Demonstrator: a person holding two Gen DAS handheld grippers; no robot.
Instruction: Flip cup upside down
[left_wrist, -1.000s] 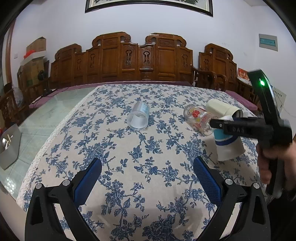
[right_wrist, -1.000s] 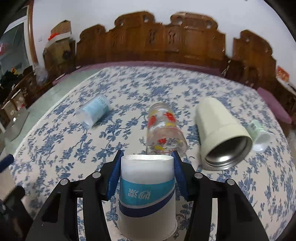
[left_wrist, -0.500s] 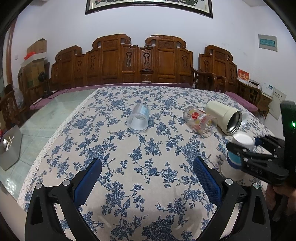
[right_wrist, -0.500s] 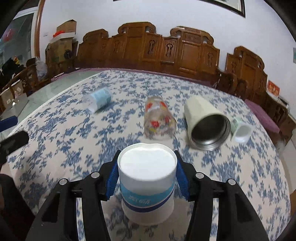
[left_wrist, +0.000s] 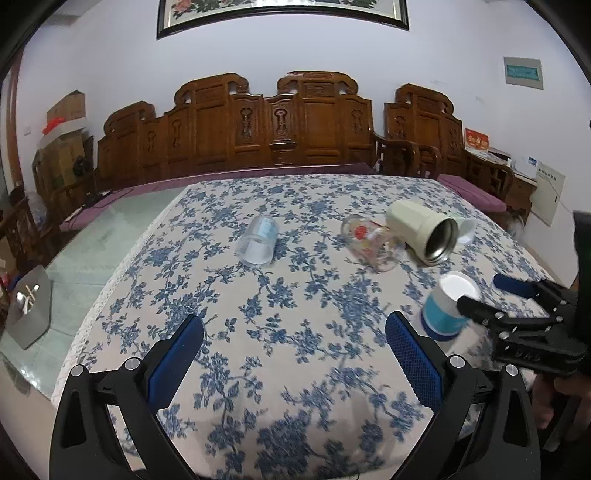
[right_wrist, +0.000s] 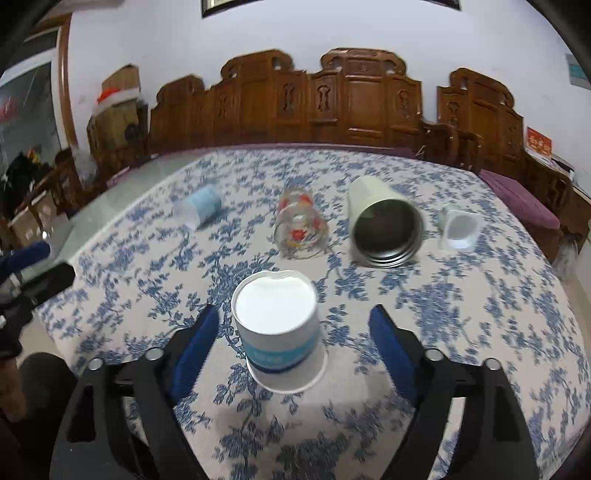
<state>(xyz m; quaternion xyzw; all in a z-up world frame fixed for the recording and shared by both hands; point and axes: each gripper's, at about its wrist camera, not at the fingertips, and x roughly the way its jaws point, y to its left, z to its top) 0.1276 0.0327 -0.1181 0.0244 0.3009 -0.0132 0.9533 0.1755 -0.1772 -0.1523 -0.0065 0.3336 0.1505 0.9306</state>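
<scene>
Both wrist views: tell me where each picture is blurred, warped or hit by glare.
Left wrist view: fisheye bends the wall; the tablecloth smears near the left gripper; light reflects off the floor at left. Right wrist view: blurrier overall, the paper cup soft between the open right gripper; its white base is overexposed.

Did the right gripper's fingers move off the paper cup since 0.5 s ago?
Yes. The right gripper has opened; both pads now stand clear of the inverted paper cup.

Clear plastic cup (left_wrist: 258, 242), printed glass (left_wrist: 371, 242), cream tumbler (left_wrist: 421, 230) on their sides on floral tablecloth (left_wrist: 258, 314)
</scene>
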